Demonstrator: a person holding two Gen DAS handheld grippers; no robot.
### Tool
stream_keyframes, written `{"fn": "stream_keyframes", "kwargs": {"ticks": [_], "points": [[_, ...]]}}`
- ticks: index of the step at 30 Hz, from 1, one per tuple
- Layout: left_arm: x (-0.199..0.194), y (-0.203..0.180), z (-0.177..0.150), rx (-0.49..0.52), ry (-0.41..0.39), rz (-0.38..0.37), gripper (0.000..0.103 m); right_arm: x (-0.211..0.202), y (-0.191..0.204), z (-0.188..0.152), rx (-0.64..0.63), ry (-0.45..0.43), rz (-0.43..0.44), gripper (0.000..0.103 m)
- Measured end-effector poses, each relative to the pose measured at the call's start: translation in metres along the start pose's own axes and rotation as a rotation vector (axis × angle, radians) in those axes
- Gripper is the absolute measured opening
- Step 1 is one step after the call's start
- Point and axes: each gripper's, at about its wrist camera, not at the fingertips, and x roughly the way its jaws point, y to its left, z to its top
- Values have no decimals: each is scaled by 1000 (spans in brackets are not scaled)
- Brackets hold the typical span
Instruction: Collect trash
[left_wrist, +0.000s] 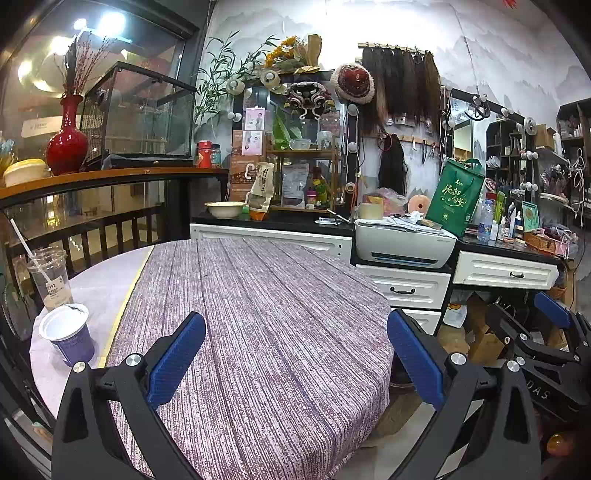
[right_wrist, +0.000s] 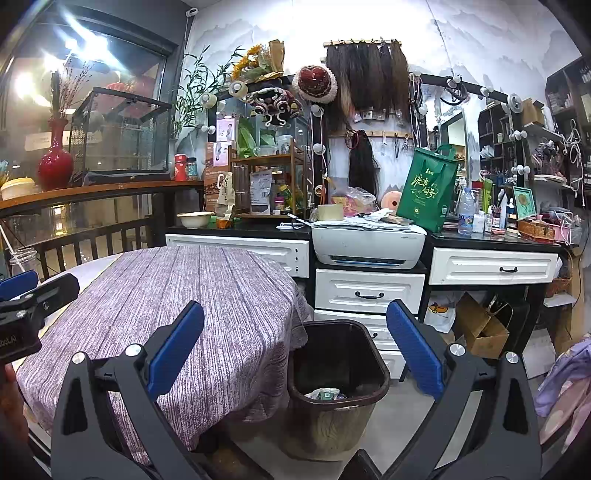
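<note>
While both tools hang empty, the left gripper (left_wrist: 295, 363) has its blue fingers spread wide over the purple tablecloth (left_wrist: 266, 332), and the right gripper (right_wrist: 295, 363) is just as wide apart above the brown bin (right_wrist: 338, 384), which stands on the floor just beside the table's right edge with a few scraps already lying in its bottom. Nothing is held, so this looks like the step between drop-offs: picking a new piece. At ten o'clock in the left wrist view stands a blue-sided paper cup (left_wrist: 68, 338) on the bare table margin, and just beyond it a clear plastic cup with a straw (left_wrist: 50, 277). My guess is that the next move calls for the left tool to swing toward the blue cup, straddle its wall and close gently.
</note>
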Motion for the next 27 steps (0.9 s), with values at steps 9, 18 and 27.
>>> {"fn": "stream_keyframes", "kwargs": {"ticks": [9, 18, 27], "points": [[2, 2, -1, -8, 13, 5, 97, 0, -3, 0, 7, 3, 2, 97], [2, 1, -1, -4, 15, 3, 97, 2, -5, 0, 10, 10, 7, 97], [2, -1, -2, -6, 21, -2, 97, 3, -4, 0, 11, 9, 6, 97]]}}
